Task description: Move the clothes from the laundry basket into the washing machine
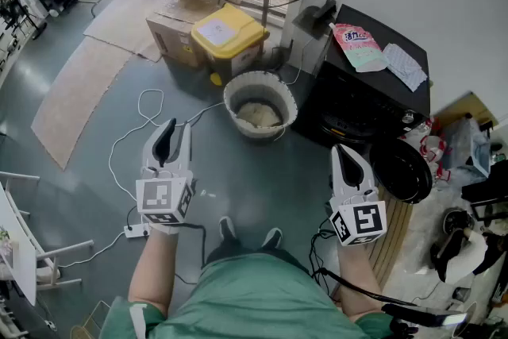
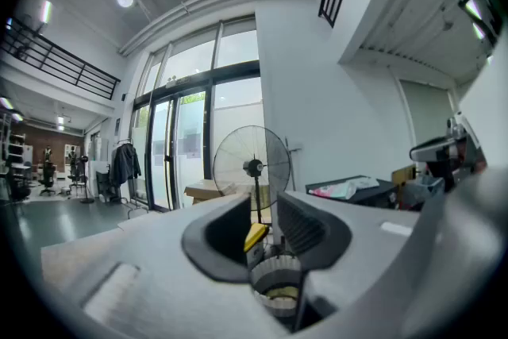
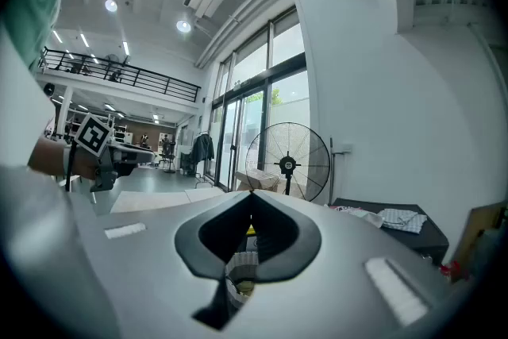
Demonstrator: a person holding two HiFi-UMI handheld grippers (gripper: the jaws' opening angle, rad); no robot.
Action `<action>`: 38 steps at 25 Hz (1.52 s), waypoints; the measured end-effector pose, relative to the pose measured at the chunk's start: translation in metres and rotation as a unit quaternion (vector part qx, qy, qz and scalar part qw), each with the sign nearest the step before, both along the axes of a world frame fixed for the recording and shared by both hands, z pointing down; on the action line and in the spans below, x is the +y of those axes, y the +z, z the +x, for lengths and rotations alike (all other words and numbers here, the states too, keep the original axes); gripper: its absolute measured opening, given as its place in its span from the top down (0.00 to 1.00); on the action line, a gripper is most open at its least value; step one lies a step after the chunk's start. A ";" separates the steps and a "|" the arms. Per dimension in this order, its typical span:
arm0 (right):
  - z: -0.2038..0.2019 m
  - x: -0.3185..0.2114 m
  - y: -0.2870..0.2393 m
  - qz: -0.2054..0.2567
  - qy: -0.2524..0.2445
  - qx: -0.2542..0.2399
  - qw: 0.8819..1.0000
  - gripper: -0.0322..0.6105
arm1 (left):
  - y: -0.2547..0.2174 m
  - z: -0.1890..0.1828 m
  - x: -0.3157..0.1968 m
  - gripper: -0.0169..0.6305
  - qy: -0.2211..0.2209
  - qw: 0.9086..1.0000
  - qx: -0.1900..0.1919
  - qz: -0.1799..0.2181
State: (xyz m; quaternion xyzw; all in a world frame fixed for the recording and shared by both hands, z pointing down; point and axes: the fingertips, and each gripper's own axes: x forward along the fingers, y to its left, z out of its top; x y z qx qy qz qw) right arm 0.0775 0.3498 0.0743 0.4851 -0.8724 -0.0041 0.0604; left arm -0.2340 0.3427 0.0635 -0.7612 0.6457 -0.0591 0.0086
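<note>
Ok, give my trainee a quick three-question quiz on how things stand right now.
1. True or false: the laundry basket has clothes in it.
2. Of the left gripper and the right gripper, which has its jaws apart? A left, B right, C both.
3. Fill in: the pink packet lies on top of the black ____.
Key: 1 true; 2 A; 3 washing machine.

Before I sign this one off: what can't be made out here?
- Inside of the washing machine: head view, hidden under its own top.
- The clothes in the laundry basket: head view, too small to count.
- The laundry basket: gripper views, mostly hidden behind the left claw and right claw.
</note>
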 end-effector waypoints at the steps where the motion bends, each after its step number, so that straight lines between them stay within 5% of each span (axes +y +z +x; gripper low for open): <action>1: -0.003 0.000 0.001 0.000 0.001 -0.001 1.000 0.96 | 0.001 -0.004 -0.001 0.82 0.001 1.000 0.000 -0.001; 15: -0.030 -0.010 -0.004 0.005 0.032 -0.031 0.999 0.96 | 0.003 -0.050 -0.012 0.79 0.007 1.000 0.003 -0.004; 23: -0.079 -0.006 -0.022 0.041 0.008 -0.002 0.999 0.81 | 0.008 -0.100 -0.008 0.72 0.015 1.000 0.018 -0.005; 33: -0.131 -0.005 -0.021 0.051 -0.013 0.102 0.993 0.80 | 0.034 -0.151 -0.013 0.68 0.028 0.999 0.035 -0.016; 38: -0.137 -0.017 -0.020 0.046 -0.011 0.078 0.996 0.80 | 0.040 -0.158 -0.029 0.68 0.029 0.999 0.036 -0.022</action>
